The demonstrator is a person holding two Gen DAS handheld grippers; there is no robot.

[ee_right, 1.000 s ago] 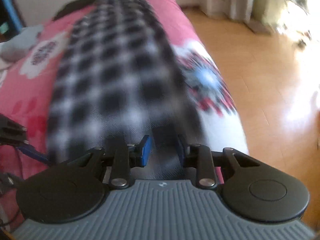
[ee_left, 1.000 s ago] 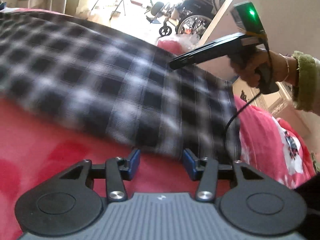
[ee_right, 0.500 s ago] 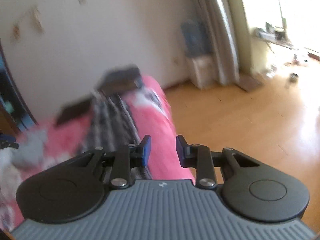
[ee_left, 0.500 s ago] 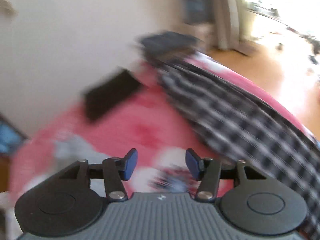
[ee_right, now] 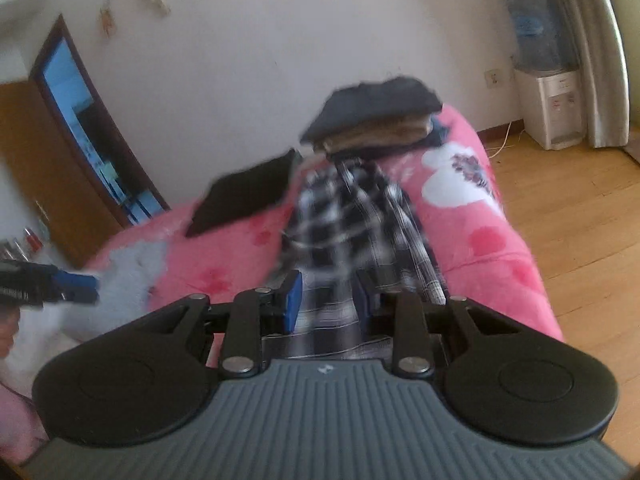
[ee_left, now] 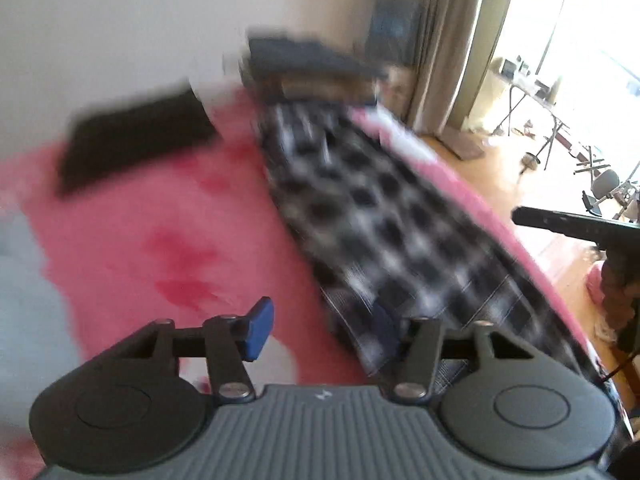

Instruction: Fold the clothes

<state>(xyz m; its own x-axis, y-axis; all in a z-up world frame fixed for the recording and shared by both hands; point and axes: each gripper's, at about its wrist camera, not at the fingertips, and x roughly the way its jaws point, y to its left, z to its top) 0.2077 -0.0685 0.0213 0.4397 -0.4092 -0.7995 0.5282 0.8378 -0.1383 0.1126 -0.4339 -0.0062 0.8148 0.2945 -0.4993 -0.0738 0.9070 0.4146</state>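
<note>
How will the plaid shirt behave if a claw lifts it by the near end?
Probably floppy: the plaid shirt lies limp in a long folded strip on the pink blanket. Likely light, thin woven cloth. The unheld part would sag and may unfold, so both ends want support.

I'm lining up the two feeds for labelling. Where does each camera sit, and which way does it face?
Left wrist: on the left gripper, low over the pink bedspread, looking along the bed toward the wall; the right gripper enters at right.
Right wrist: on the right gripper, looking along the plaid garment toward the same wall; the left gripper shows at left.
Shared: plaid garment, folded clothes stack, flat black item, bedspread.
</note>
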